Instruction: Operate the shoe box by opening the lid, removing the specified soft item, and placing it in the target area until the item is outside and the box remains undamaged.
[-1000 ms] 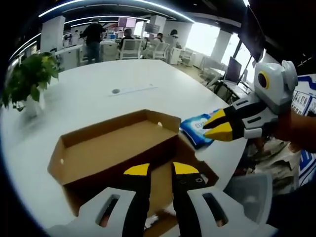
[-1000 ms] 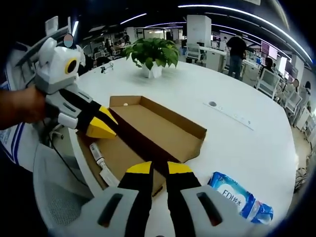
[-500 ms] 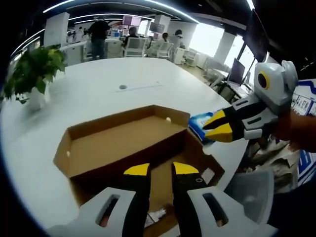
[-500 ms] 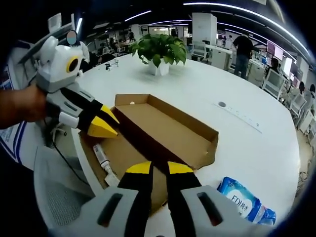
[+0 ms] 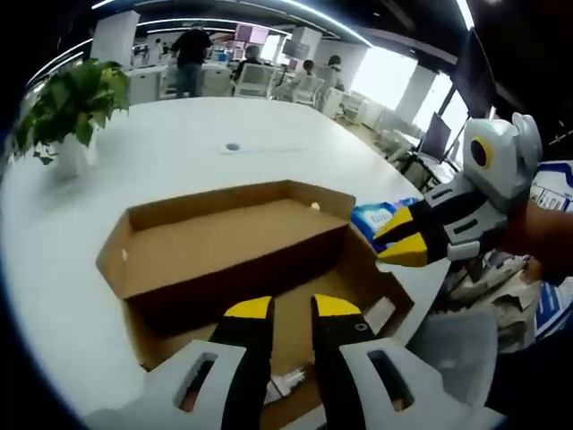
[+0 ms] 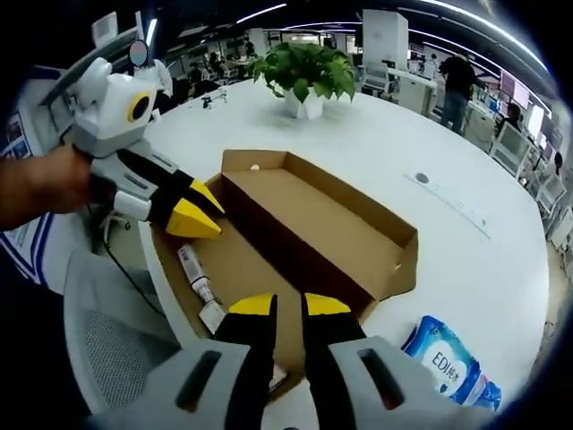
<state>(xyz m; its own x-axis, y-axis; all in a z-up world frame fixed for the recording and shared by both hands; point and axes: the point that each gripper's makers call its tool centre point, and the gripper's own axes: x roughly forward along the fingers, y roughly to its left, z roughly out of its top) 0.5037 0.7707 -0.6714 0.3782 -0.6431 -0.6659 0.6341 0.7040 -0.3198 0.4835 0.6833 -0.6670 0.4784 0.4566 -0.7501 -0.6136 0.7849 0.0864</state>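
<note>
From my left gripper (image 5: 291, 307), jaws nearly shut on nothing, I see the shoe box (image 5: 228, 260) lying open on the white table (image 5: 170, 152), its lid laid back flat. A potted plant (image 5: 67, 98) stands far left. My right gripper (image 5: 400, 240), jaws close together and empty, hovers at the box's right edge. The blue soft pack (image 6: 448, 363) lies on the table just outside the box.

We are seeing a white round table (image 6: 376, 152), an open cardboard shoe box (image 6: 313, 224) lying near its edge, a blue wipes pack (image 6: 445, 363) lying beside it, a potted plant (image 6: 307, 76) standing farther back.
</note>
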